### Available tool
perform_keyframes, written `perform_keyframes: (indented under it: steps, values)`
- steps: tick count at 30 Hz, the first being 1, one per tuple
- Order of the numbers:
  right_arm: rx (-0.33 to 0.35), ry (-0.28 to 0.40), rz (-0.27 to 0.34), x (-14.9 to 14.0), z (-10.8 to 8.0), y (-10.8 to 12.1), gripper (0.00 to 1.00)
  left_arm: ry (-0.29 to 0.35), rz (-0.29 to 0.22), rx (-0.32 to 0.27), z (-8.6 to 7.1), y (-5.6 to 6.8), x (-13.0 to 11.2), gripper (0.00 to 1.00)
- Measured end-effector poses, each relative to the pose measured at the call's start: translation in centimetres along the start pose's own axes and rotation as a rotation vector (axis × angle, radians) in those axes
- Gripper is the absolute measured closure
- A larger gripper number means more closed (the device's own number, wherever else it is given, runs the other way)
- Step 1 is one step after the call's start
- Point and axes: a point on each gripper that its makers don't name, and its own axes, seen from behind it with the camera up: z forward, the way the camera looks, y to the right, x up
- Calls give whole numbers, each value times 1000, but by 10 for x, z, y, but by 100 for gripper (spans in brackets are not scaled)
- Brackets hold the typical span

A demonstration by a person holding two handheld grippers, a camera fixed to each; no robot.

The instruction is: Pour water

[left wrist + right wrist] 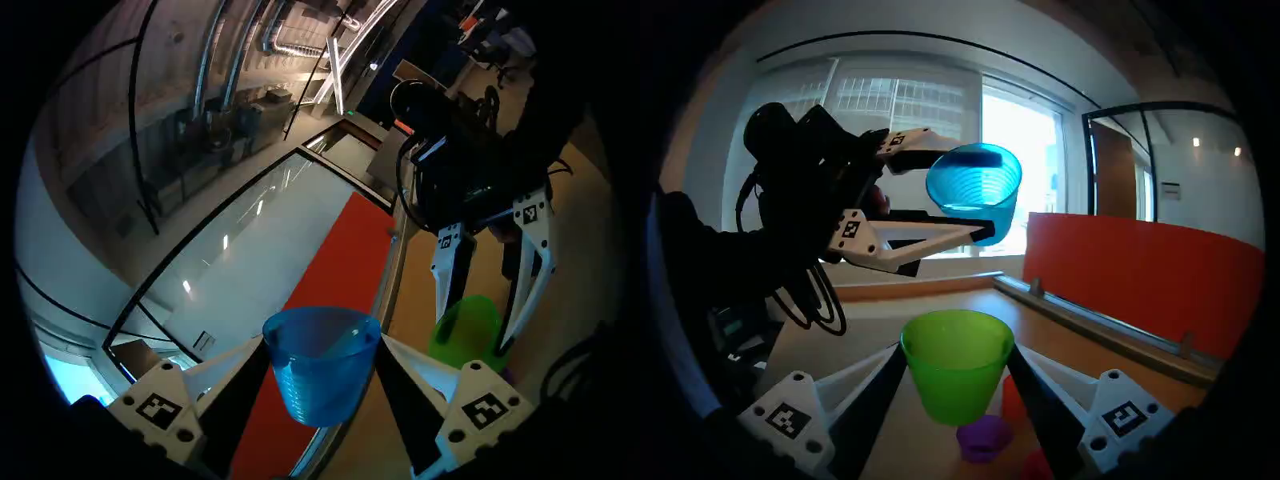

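Clamping blue cup point(322, 368), green cup point(958, 376)

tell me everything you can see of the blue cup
The blue cup is translucent plastic, tapered toward its base, with fine ridges ringing the wall. The left gripper clamps it on both sides between its jaws. In the right gripper view it is raised and tipped, mouth toward the camera, higher than the green cup and apart from it. Whether it holds water cannot be told.

Right gripper point(956, 354) clasps green cup point(956, 388) below left gripper point(974, 192) with blue cup point(970, 178)
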Motion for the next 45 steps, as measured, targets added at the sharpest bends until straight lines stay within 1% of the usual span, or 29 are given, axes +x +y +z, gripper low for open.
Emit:
perform_keyframes:
  steps: [15,24,36,45]
  values:
    - [-2,5,4,0,-2,1,9,8,65,7,4,-2,6,15]
    - [-6,8,0,1,-4,2,9,11,89,11,6,-2,8,15]
    - [-7,9,-4,2,-4,3,9,19,129,26,6,-8,12,15]
    - [-5,10,-8,3,-3,2,9,19,161,28,7,-9,12,15]
